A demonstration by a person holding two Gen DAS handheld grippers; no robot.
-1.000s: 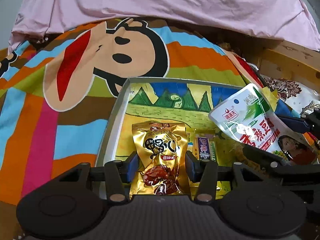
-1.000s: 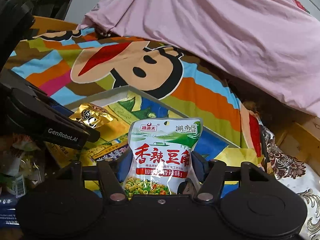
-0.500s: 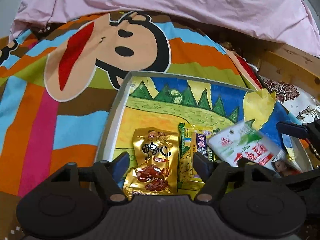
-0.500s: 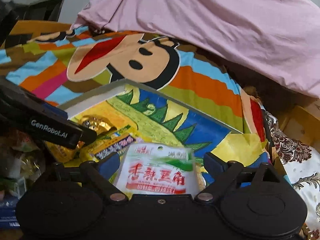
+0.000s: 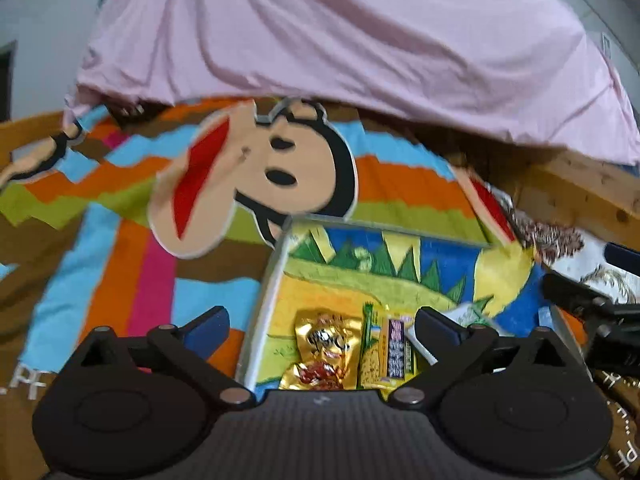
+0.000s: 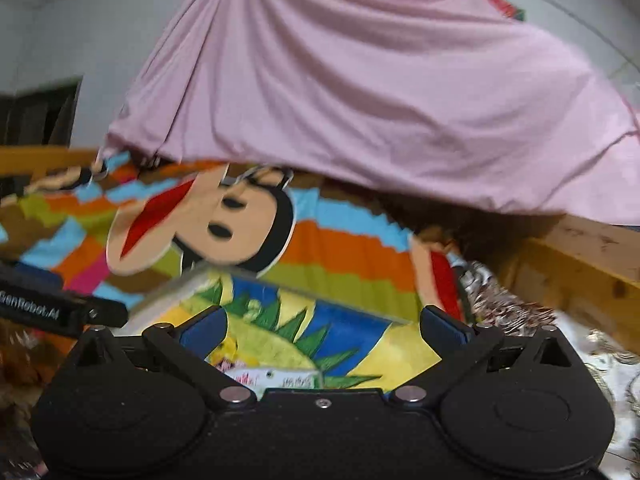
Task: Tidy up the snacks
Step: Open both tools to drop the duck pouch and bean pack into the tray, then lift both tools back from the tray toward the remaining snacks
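Note:
A shallow box point(image 5: 267, 280) with a painted landscape on its floor lies on the bed. In it lie a gold snack packet point(image 5: 324, 354), a yellow-green packet with a purple label point(image 5: 386, 354), and a white-green packet point(image 5: 466, 314), also seen in the right wrist view point(image 6: 276, 378). My left gripper point(image 5: 322, 326) is open and empty, pulled back above the gold packet. My right gripper point(image 6: 322, 326) is open and empty above the box point(image 6: 176, 294), just behind the white-green packet.
A striped cartoon-monkey blanket point(image 5: 260, 168) covers the bed around the box. A pink sheet point(image 5: 340, 40) hangs behind it. A wooden bed frame point(image 5: 580, 188) and a patterned cloth point(image 6: 520, 312) lie at the right. The right gripper's arm point(image 5: 592, 308) shows in the left wrist view.
Both grippers opened and let their packets drop into the box: the gold one from the left, the white-green one from the right. Both then lifted and pulled back.

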